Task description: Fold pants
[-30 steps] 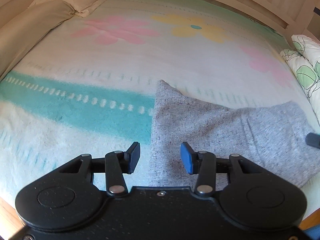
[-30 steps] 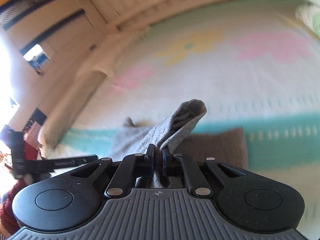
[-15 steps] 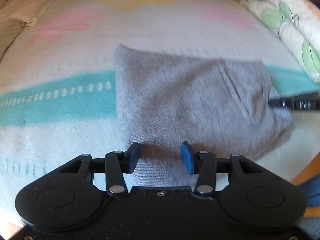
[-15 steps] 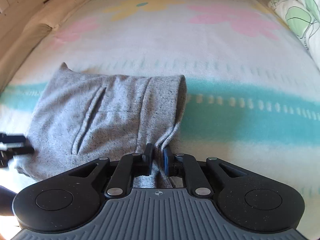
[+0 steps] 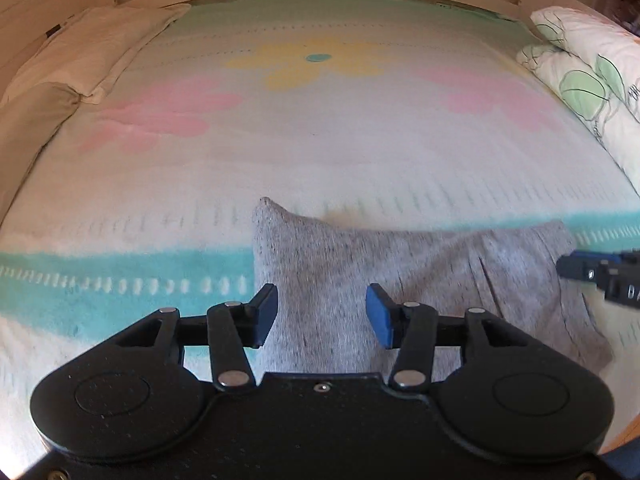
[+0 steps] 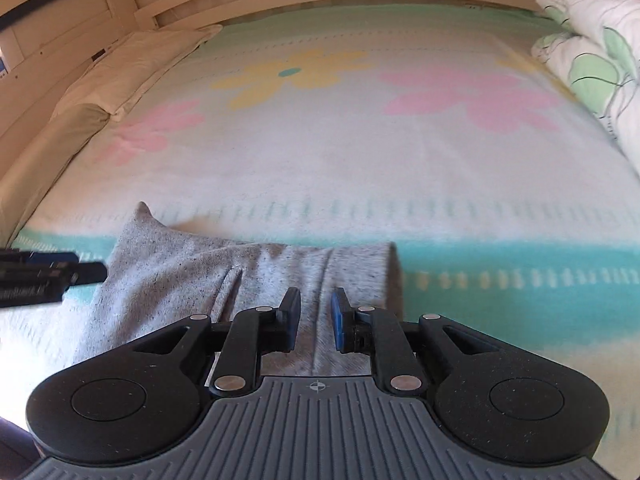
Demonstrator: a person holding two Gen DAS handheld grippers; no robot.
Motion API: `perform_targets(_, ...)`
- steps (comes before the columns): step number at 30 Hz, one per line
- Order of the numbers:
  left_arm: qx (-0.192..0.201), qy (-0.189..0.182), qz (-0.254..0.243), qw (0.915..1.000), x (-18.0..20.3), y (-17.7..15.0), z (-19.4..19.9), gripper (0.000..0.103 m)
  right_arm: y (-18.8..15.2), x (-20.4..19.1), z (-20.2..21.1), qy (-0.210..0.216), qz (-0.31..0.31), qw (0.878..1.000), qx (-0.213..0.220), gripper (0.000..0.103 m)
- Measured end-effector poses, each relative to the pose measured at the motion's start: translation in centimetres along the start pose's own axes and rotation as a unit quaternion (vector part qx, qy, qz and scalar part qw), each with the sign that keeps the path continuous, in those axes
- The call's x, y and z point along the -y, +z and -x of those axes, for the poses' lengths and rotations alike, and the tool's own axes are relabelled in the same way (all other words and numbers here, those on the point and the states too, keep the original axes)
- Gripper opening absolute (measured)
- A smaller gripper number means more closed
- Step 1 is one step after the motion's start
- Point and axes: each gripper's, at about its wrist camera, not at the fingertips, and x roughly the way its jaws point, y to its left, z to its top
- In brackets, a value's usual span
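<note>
Right wrist view shows the right gripper (image 6: pixel 316 318) over the folded grey pants (image 6: pixel 248 276), its fingers having just been parting to a narrow gap with cloth lying under them, not pinched. The left gripper (image 5: pixel 322 316) hovers with fingers fairly wide over the bundle's left part. The pants lie on the bed's flowered blanket (image 5: pixel 320 152) near its front edge. Risk, as a judgement: a pad snagging fabric on withdrawal could drag the fold open.

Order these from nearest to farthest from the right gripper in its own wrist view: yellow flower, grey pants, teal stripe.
1. grey pants, lying under the right gripper.
2. teal stripe, just beyond, running right.
3. yellow flower, far up the blanket.
</note>
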Motion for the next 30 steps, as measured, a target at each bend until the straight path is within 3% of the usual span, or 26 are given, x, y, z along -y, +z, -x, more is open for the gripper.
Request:
perform_targets(8,-0.07,-0.001,0.043,0.9966,-1.2,-0.8,-6.4,0.056,0.3,0.4,-3.5,-0.007,-0.029,0.999,-0.04,0.017)
perform_targets(13,-0.065,-0.002,0.051,0.9966,-1.4,-0.8,-6.4,0.057,0.4,0.9,-3.0,0.003,-0.044,0.998,-0.034,0.016)
perform_targets(16,-0.054,-0.008,0.068,0.9962,-1.9,-1.2,-4.9,0.056,-0.1,0.5,-1.2,0.002,-0.021,1.0,-0.013,0.016)
perform_targets(20,-0.033,-0.007,0.036,0.9988,-1.6,-3.4,-1.9,0.057,-2.0,-0.2,1.6,0.018,0.028,0.999,-0.012,0.017)
perform_targets(24,-0.051,-0.024,-0.003,0.9984,-0.5,-7.4,-0.3,0.063,-4.9,-0.2,2.1,0.015,0.069,0.995,-0.065,0.02)
perform_targets(27,-0.055,-0.015,-0.047,0.9972,0.8,-9.6,0.3,0.071,-6.4,-0.3,2.4,0.016,0.102,0.992,-0.066,0.033)
perform_targets(30,-0.039,-0.005,-0.07,0.9967,1.2,-10.2,1.1,0.072,-6.2,-0.2,2.9,0.006,0.097,0.993,-0.06,0.046)
